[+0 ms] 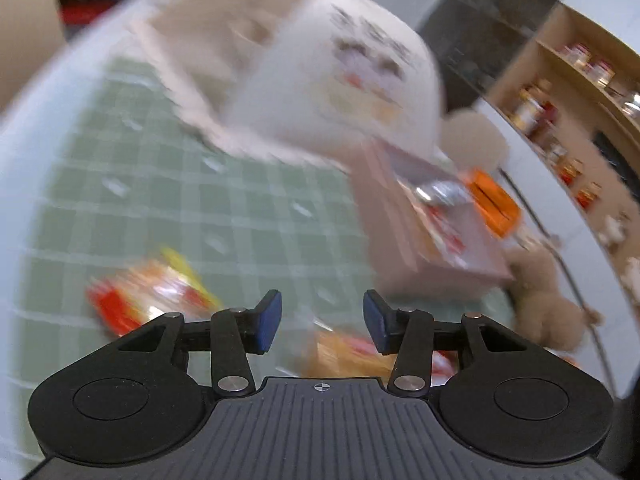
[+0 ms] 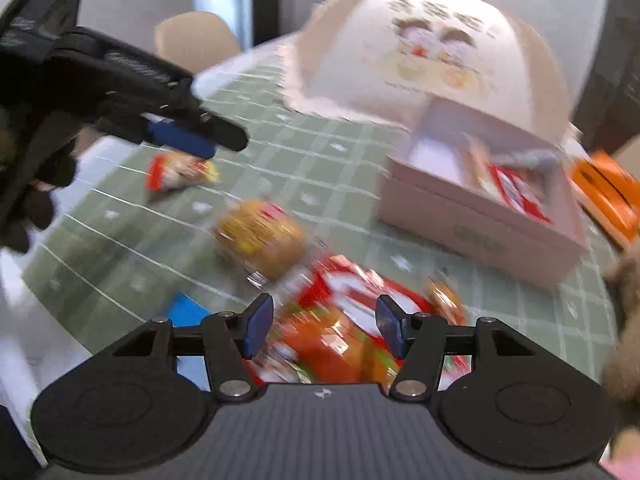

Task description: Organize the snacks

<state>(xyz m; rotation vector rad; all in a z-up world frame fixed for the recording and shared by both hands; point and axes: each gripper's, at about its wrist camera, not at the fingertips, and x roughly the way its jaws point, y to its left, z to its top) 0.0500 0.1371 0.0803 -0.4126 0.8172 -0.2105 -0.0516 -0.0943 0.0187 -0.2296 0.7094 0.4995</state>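
A pink open box (image 2: 472, 216) with its raised lid (image 2: 432, 60) stands on the green checked tablecloth; a red snack pack (image 2: 516, 192) lies inside. It also shows in the left wrist view (image 1: 404, 240). My right gripper (image 2: 322, 328) is open above an orange snack pack (image 2: 332, 348) and a red one (image 2: 352, 284). A round yellow-brown snack (image 2: 260, 236) and a small red-yellow pack (image 2: 180, 172) lie further left. My left gripper (image 1: 322, 320) is open and empty above the cloth, near a red-yellow pack (image 1: 148, 292). It shows in the right wrist view (image 2: 192, 136).
An orange box (image 2: 604, 192) lies right of the pink box. A brown plush toy (image 1: 548, 308) sits at the table's right edge. Shelves with jars (image 1: 560, 120) stand behind. A beige chair (image 2: 196, 40) is at the far side. A blue card (image 2: 188, 312) lies near me.
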